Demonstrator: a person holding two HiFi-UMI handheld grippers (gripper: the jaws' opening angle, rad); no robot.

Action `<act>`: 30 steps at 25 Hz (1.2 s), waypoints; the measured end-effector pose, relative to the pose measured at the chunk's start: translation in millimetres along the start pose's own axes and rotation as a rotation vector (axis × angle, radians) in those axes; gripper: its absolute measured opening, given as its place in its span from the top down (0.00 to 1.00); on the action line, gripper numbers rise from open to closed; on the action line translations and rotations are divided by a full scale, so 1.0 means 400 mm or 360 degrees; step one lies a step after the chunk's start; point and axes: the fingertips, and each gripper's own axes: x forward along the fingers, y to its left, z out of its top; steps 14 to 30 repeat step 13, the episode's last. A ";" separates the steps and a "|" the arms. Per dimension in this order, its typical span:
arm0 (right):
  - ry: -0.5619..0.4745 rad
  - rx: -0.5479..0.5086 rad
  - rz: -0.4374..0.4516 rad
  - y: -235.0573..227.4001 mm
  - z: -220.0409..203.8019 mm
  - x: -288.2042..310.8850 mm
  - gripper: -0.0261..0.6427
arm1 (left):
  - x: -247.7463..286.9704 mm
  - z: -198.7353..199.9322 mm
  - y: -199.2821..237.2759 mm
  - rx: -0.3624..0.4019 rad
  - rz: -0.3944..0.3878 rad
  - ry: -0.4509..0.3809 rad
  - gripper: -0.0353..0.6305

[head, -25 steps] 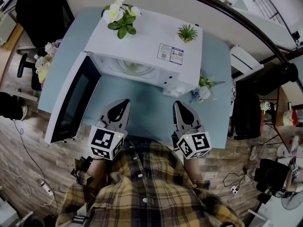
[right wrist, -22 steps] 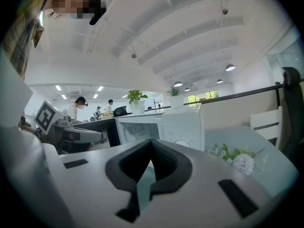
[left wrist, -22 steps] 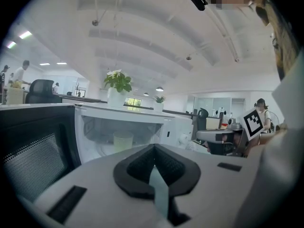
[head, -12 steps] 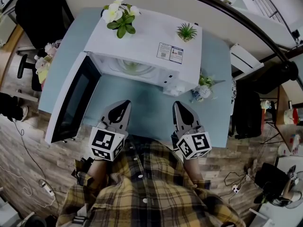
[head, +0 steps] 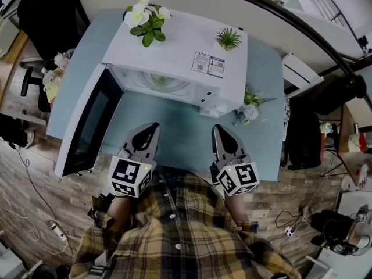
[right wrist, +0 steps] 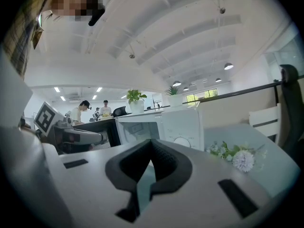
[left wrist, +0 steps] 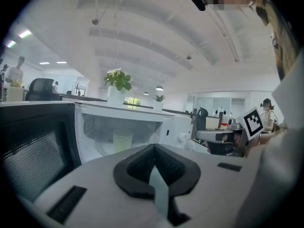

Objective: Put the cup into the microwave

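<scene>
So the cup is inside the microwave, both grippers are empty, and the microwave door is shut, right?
No, the microwave door is open, swung out to the left in the head view. The cup does sit inside the microwave, and the left gripper and right gripper are both empty.

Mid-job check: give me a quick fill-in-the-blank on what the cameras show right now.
The door of the microwave stands ____, not shut.
The cup sits ____ the microwave, on its turntable.
The left gripper and right gripper hold nothing; their jaws are ____, not open.
The loose flowers lie on the table to the microwave's ____ in the head view.
Missing words: open; inside; shut; right
</scene>
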 end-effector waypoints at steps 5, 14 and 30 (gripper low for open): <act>0.0002 0.0005 -0.0012 -0.006 -0.002 0.002 0.96 | 0.003 0.002 0.007 -0.0001 0.0006 -0.0005 0.96; 0.0016 0.0010 -0.0020 -0.010 -0.008 0.008 0.96 | 0.007 0.002 0.010 -0.0004 0.0004 -0.0004 0.96; 0.0016 0.0010 -0.0020 -0.010 -0.008 0.008 0.96 | 0.007 0.002 0.010 -0.0004 0.0004 -0.0004 0.96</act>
